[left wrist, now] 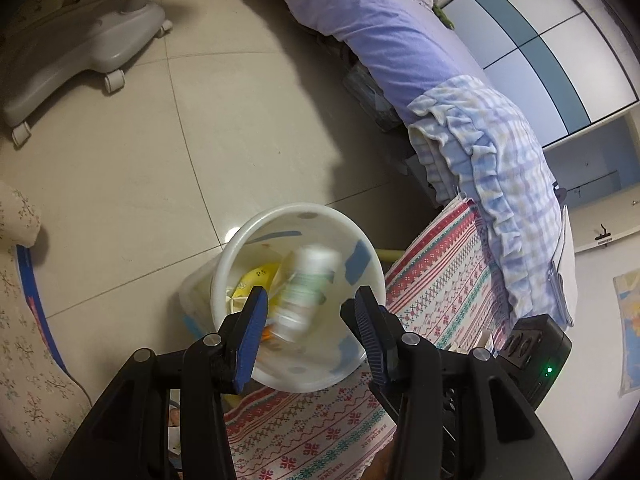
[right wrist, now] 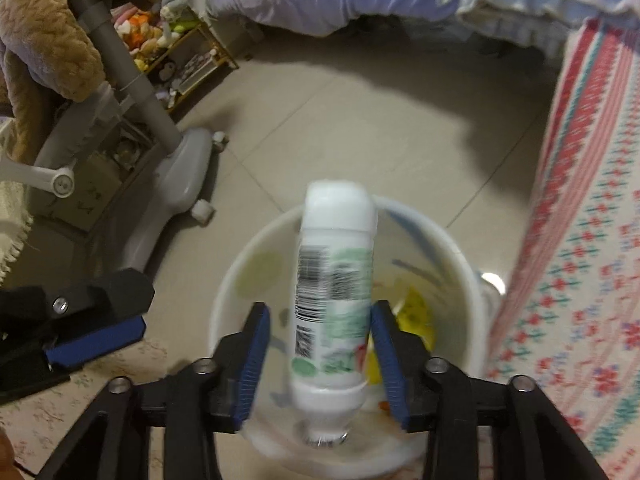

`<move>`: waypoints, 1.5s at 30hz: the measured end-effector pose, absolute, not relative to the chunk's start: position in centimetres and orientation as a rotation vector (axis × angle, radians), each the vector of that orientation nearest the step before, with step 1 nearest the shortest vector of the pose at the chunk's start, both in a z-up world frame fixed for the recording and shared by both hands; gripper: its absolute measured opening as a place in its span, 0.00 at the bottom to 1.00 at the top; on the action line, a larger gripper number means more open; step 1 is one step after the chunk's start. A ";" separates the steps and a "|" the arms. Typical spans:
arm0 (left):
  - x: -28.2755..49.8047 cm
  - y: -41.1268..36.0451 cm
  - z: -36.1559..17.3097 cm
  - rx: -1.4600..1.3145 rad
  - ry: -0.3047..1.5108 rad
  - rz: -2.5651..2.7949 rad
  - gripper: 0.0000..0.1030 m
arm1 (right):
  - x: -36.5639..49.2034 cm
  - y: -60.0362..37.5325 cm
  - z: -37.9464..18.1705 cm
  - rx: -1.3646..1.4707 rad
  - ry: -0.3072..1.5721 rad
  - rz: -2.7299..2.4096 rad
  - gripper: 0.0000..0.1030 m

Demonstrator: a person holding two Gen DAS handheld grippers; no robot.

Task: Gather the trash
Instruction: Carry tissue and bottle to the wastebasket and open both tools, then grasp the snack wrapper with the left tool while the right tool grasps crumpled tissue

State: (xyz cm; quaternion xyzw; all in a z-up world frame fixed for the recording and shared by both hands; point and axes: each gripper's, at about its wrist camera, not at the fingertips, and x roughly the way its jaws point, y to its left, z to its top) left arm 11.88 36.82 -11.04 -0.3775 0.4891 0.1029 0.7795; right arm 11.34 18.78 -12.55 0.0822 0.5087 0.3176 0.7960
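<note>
A white bottle (right wrist: 334, 292), blurred and neck-down, sits over the mouth of the white bin (right wrist: 224, 280) on the tiled floor (right wrist: 360, 128), between the blue pads of the right tongs (right wrist: 322, 360); the far pad lies against its label and a gap shows at the near pad, so no grip is confirmed. The left tongs (left wrist: 310, 334) stand parted and empty above the same bin (left wrist: 240, 240), with the bottle (left wrist: 304, 292) beyond them. Yellow scraps (left wrist: 256, 276) lie inside, and a patterned cloth (left wrist: 440, 276) adjoins the bin.
</note>
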 end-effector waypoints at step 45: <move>16.9 6.4 -12.6 -0.402 1.243 -0.205 0.61 | 7.3 -21.9 -3.0 0.317 0.955 0.213 0.56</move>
